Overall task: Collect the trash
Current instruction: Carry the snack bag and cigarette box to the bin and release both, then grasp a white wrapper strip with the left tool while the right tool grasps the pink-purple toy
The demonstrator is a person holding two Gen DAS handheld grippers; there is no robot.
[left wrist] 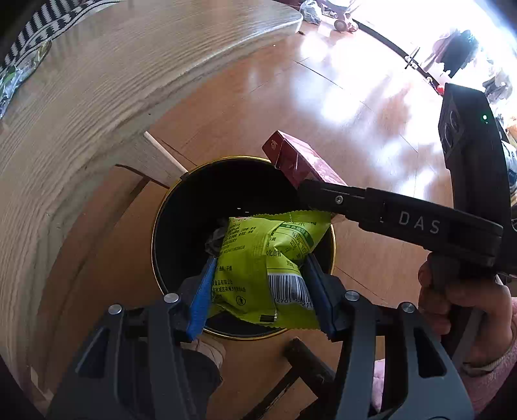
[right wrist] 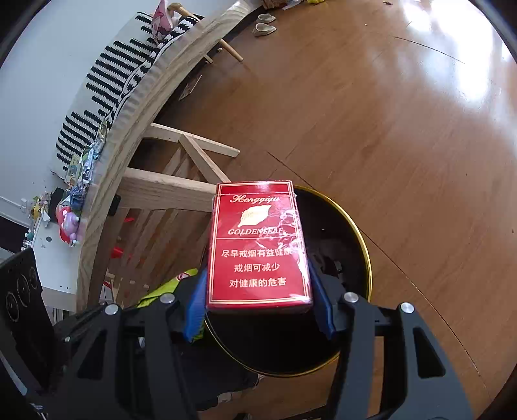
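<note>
The left gripper points steeply down over a round black bin with a gold rim, standing on the wooden floor just beside the leg frame of a pale wooden table; its blue-padded jaws stand at a middling width and are clamped on the sides of a lime-green snack wrapper, barcode toward the camera, which hangs over the near half of the bin's mouth; something dark and crumpled lies inside the bin, too dim to name. To the right, the right gripper reaches in from the near right side, a hand in a pink sleeve wrapped about its handle; its jaws, likewise at a middling width, grip a red cigarette pack by its two long edges, the printed face up toward the camera, the pack tilted over the bin's left rim in the right wrist view and over its far right rim in the left wrist view; a corner of the green wrapper shows to the near left of the pack. On the table's far left edge lies a black-and-white striped cloth with crumpled wrappers and small toys beside it; a pair of slippers sits on the floor far off.
</note>
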